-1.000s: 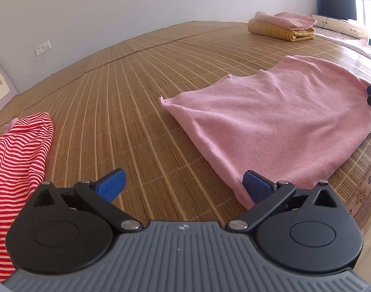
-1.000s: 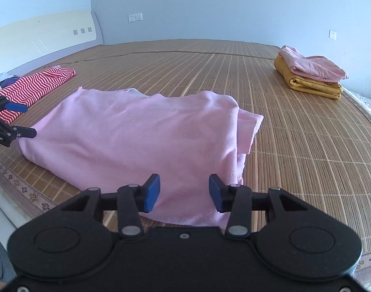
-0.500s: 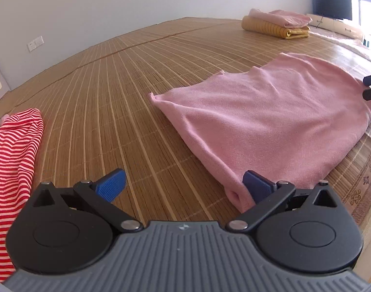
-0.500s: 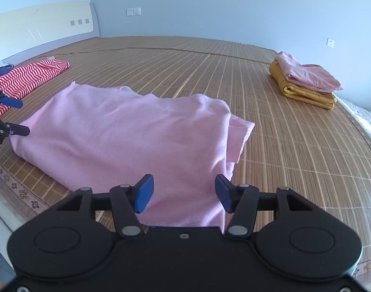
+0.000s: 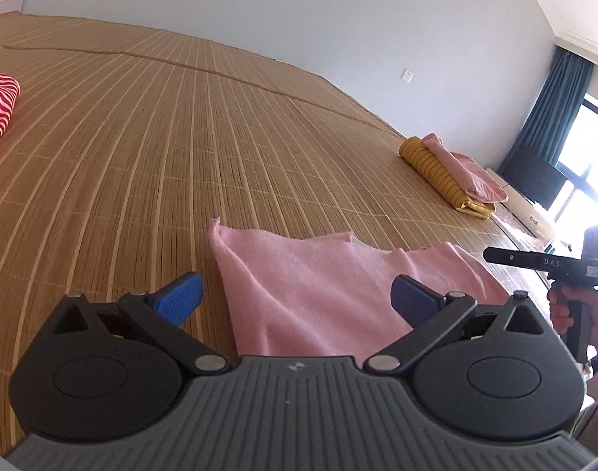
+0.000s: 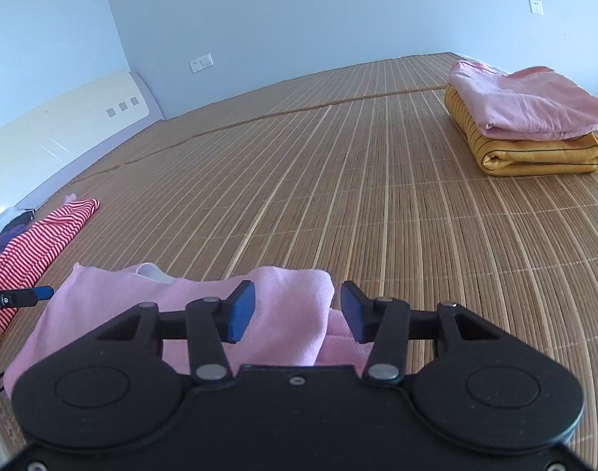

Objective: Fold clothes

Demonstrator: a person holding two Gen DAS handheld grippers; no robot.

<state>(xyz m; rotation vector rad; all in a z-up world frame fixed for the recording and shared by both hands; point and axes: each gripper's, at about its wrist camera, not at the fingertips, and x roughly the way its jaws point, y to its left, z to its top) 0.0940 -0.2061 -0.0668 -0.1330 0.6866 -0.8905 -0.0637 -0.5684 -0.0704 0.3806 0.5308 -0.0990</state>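
Pink cloth fills the lower middle of both views: the garment (image 5: 318,294) lies flat on the bamboo mat (image 5: 181,157), and we hold a gripper over each end of it, which we judge suits lifting two edges at once for a fold. Our left gripper (image 5: 295,294) has its blue pads spread wide with nothing between them; the cloth's left edge runs up between them. Our right gripper (image 6: 297,310) is likewise parted and empty, its gap sitting over a doubled edge at the garment's right end, so at least one layer already lies folded over.

In the right part of each frame a stack (image 6: 526,117) of a pink piece on a yellow striped one sits neatly folded, well apart. A red striped garment (image 6: 43,243) lies at the left edge, cut off by the frame.

The near hem of the pink garment is hidden under both gripper bodies, so we cannot tell how it lies. A white patch near its far edge is too small to identify.
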